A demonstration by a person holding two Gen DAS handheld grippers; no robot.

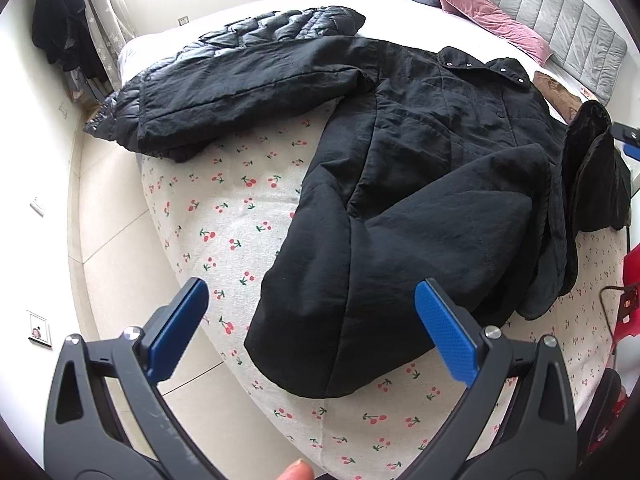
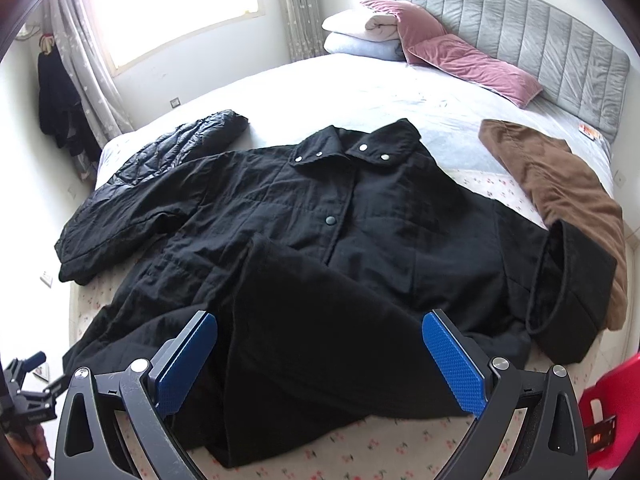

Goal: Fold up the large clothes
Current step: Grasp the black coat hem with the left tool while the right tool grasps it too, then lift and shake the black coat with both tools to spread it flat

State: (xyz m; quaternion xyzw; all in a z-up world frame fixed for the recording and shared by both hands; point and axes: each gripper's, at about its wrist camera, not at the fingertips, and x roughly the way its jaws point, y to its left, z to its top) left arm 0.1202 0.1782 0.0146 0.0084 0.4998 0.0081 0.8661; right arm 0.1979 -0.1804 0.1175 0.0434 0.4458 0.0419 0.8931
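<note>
Black coat, left wrist view: a large black coat (image 1: 400, 184) lies front-up on the bed (image 1: 224, 216), collar toward the headboard, one sleeve stretched out to the left and the other folded across its body.
Bed cover: white cloth printed with small red cherries, showing around the coat's hem and under the outstretched sleeve.
Left gripper: the left gripper (image 1: 312, 320) hovers over the near hem of the coat, its blue pads (image 1: 446, 332) spread wide apart with nothing between them; whether they touch the cloth cannot be told.
Quilted jacket: a shiny black quilted jacket (image 1: 280, 26) lies just behind the outstretched sleeve, partly under it.
Far end: pink pillows (image 1: 492, 20) rest against a grey padded headboard (image 1: 560, 20).
Thumb: a fingertip (image 1: 296, 472) shows at the bottom edge between the gripper's arms.

Black coat, right wrist view: the same black coat (image 2: 320, 240) fills the middle of the bed (image 2: 360, 92), snaps on its collar visible, the folded sleeve running toward the camera.
Right gripper: the right gripper (image 2: 320, 356) is held above that folded sleeve, jaws wide open and holding nothing.
Brown garment: a brown garment (image 2: 560, 196) lies on the right, beside the coat's dark cuff.
Other gripper: part of the left gripper (image 2: 28, 376) shows at the lower left edge.
Stool: a red plastic stool (image 2: 616, 404) stands at the lower right.
</note>
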